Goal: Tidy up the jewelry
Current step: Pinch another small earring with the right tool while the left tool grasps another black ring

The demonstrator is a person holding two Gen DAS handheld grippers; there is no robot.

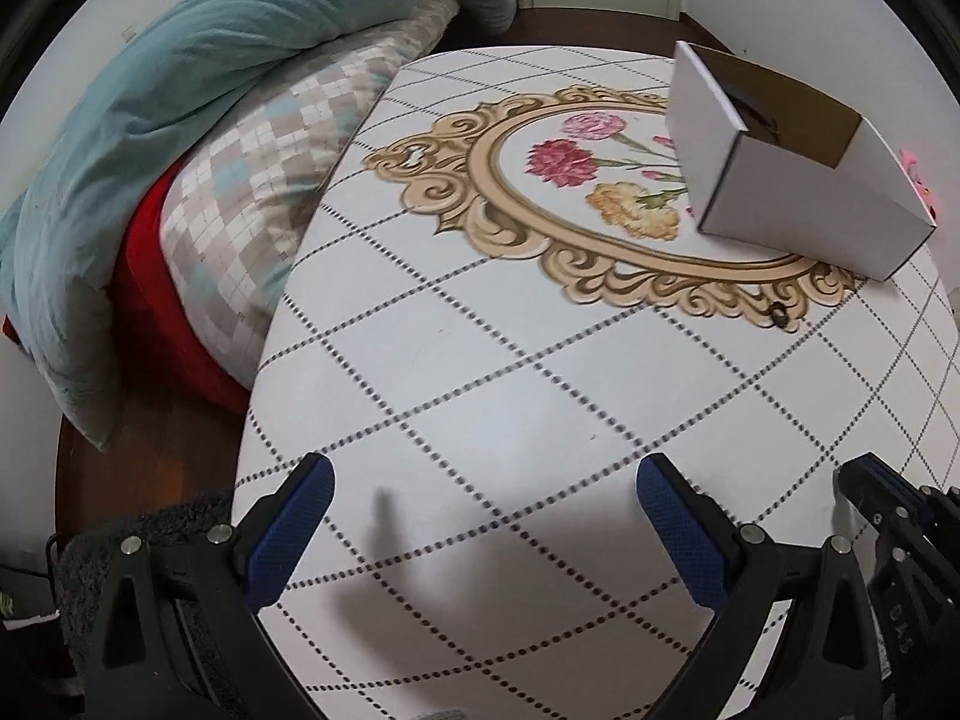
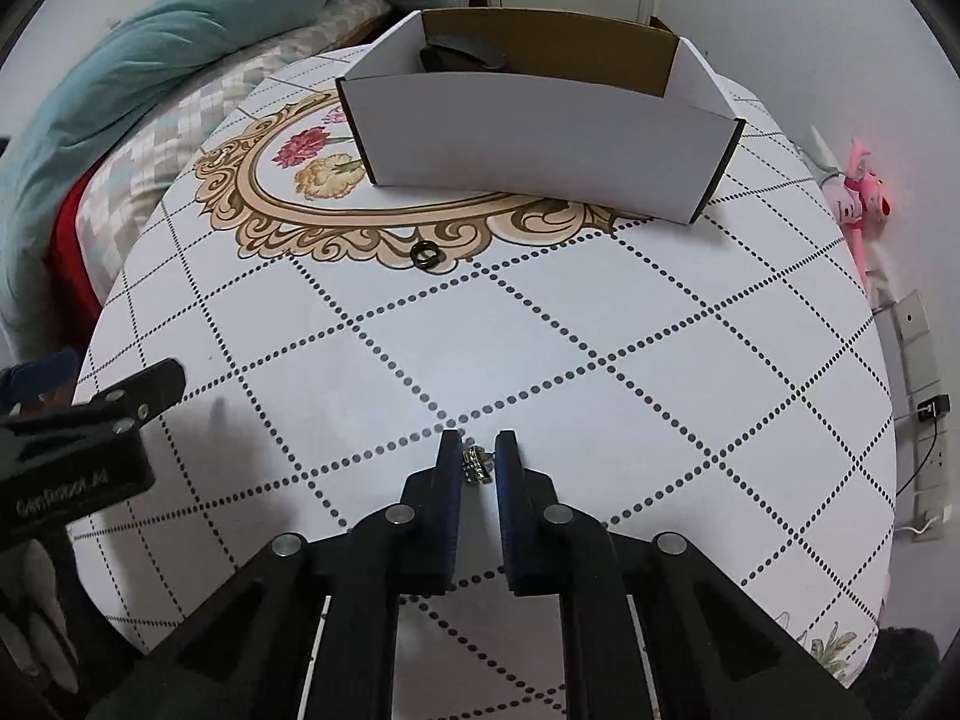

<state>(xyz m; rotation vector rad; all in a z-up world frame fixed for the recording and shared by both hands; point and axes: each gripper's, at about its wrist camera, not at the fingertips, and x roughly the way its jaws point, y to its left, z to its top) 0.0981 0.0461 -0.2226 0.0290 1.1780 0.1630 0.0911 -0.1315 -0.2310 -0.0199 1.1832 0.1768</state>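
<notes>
Two handheld grippers work above a round table [image 2: 600, 360] covered in a white cloth with dotted diamond lines and a gold-framed flower picture at its centre. On the right wrist view, the right gripper [image 2: 478, 459] has its blue-padded fingers drawn close together around a small silvery piece of jewelry [image 2: 476, 465], which sits between the fingertips near the table's front edge; whether the pads actually press on it is hard to tell. Beyond it, a dark ring [image 2: 425, 255] lies on the gold scroll border, just in front of a white cardboard box [image 2: 540, 138] with a brown interior, where a dark object [image 2: 462, 54] rests in the back corner. On the left wrist view, the left gripper [image 1: 486, 507] hovers over the cloth with its fingers spread wide, holding nothing. Left of the table lie a teal duvet [image 1: 198, 60] and a checked pillow [image 1: 252, 192].
</notes>
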